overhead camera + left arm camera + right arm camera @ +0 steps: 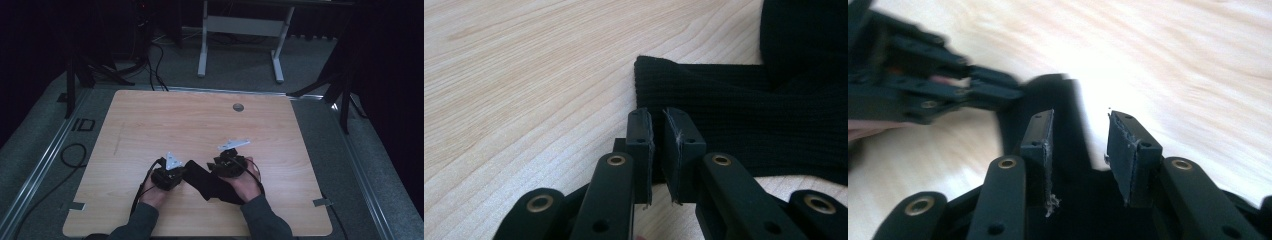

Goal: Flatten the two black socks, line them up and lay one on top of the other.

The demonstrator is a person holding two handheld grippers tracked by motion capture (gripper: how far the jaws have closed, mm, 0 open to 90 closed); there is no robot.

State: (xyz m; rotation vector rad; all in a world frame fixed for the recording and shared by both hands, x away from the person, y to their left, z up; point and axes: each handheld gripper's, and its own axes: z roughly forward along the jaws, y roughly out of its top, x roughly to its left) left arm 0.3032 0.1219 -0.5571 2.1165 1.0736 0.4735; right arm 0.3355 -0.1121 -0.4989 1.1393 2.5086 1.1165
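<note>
A black ribbed knit cloth [216, 188] lies crumpled on the wooden table [200, 125] near the front edge, between the two hands. My left gripper [183, 172] has its jaws pressed together on the cloth's near corner; in the left gripper view the cloth [734, 110] spreads to the right of the left gripper [658, 117]. My right gripper [214, 168] stands open over the cloth's other end. In the blurred right gripper view the right gripper [1080, 117] has the cloth [1068, 150] below its left jaw, and the left gripper [1015, 92] touches the cloth's edge.
A round grommet hole [238, 107] sits near the table's far edge. Beyond the table are a white desk frame [242, 25], floor cables [155, 60] and dark stand legs at both sides. Bare wood stretches ahead of both grippers.
</note>
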